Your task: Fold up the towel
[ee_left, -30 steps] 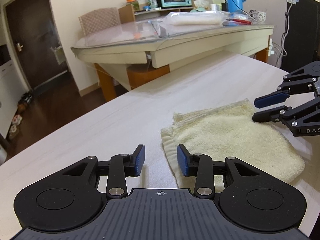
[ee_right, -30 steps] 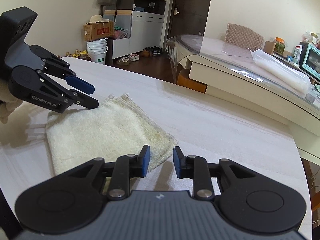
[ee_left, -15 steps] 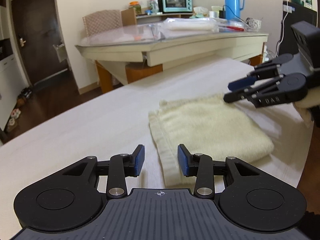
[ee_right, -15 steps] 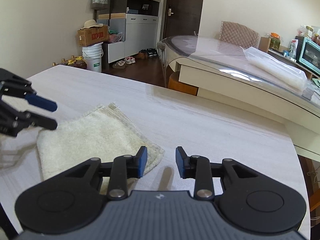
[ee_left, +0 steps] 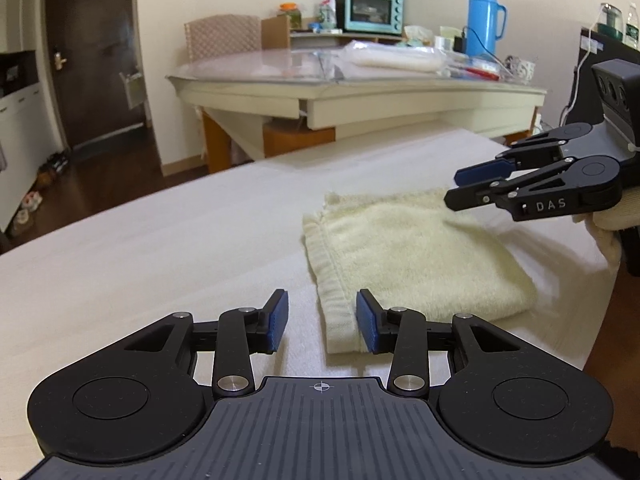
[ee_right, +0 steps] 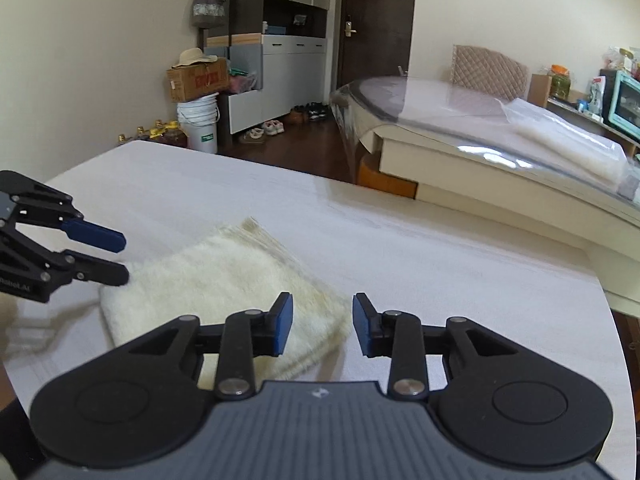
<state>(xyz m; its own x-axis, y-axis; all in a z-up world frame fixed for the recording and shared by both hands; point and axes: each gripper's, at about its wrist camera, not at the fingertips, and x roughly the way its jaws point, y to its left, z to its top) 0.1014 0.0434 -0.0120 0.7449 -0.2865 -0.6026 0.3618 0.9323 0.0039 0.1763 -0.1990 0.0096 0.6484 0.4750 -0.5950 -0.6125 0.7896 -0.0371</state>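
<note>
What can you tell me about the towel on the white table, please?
The towel is pale cream terry cloth, folded into a thick rectangle with layered hemmed edges stacked along one side. It lies flat on the white table. Neither claw grips it: the left claw and right claw hover open at opposite ends.

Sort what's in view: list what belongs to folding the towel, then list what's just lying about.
For the job: towel, white table under it, left tongs, right tongs.

Lying about: blue flask, small teal oven, cardboard box, white bucket, shoes.
</note>
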